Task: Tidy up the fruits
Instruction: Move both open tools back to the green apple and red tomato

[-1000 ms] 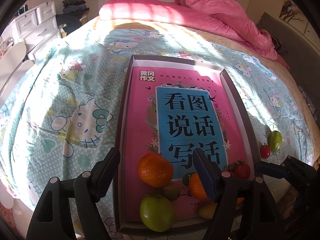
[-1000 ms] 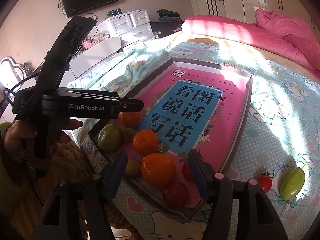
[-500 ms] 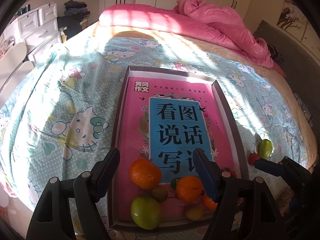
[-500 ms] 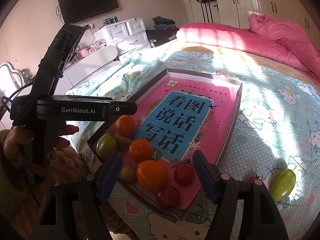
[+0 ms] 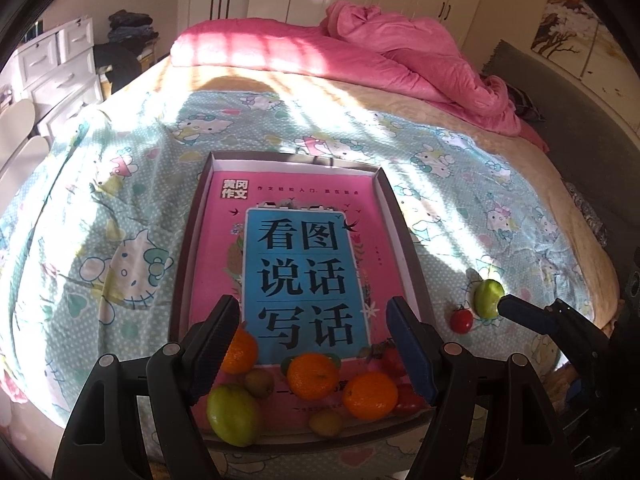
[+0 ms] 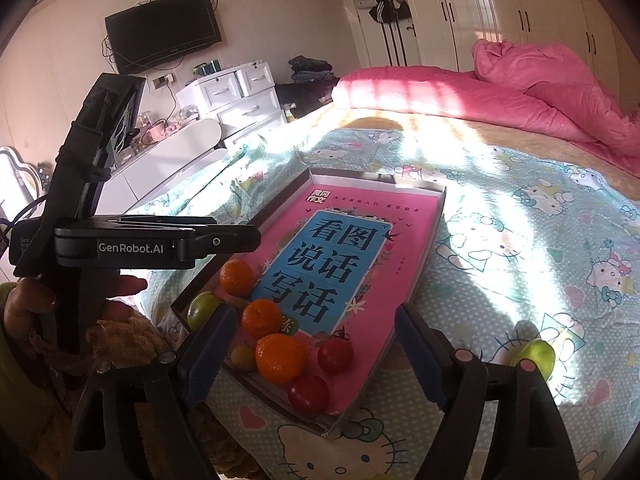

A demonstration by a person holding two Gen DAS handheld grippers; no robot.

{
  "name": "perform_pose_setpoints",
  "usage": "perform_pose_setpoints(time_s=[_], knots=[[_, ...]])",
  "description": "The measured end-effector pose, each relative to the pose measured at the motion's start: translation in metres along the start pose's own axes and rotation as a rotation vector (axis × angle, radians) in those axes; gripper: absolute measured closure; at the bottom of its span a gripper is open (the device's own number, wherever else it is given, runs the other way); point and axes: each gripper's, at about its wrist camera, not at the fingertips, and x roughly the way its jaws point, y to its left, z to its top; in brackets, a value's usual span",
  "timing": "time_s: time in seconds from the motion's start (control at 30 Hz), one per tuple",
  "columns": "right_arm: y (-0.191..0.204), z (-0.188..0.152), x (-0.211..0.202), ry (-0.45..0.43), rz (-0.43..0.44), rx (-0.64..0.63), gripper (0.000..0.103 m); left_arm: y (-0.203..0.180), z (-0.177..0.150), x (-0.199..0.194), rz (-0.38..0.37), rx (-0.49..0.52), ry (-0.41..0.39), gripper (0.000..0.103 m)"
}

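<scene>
A shallow tray (image 5: pixel 296 160) holding a pink book lies on the bed. Fruit crowds its near end: three oranges (image 5: pixel 312 376), a green apple (image 5: pixel 234 414), small brown fruits (image 5: pixel 259 382) and red tomatoes (image 6: pixel 335 355). My left gripper (image 5: pixel 314 332) hovers open above this pile with nothing between its fingers. My right gripper (image 6: pixel 316 340) hangs over the tray's near corner, its jaws opening, with no pad touching the orange (image 6: pixel 281 358) seen between them. A green fruit (image 5: pixel 489 298) and a tomato (image 5: pixel 461 320) lie on the sheet right of the tray, off the right gripper's side.
A pink duvet (image 5: pixel 400 56) is heaped at the far end of the bed. White drawers (image 6: pixel 240 96) and a wall television (image 6: pixel 164 38) stand to the left. A person's hand (image 6: pixel 120 292) holds the left gripper's handle beside the bed edge.
Both grippers have risen and drawn back, so the tray and fruit look smaller and lower. The right jaws have spread wider around the near orange. The fruits have not moved.
</scene>
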Motion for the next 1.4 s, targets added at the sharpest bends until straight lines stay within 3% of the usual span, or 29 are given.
perform_pose_setpoints(time_s=[0.47,1.4], knots=[[-0.026,0.002,-0.039,-0.081,-0.048,0.06,0.014,-0.04,0.001,-0.012,-0.014,0.067,-0.012,0.026],[-0.104,-0.018,-0.103,-0.141,-0.165,0.255,0.013,-0.126,-0.015,-0.007,-0.09,0.231,0.031,0.026]])
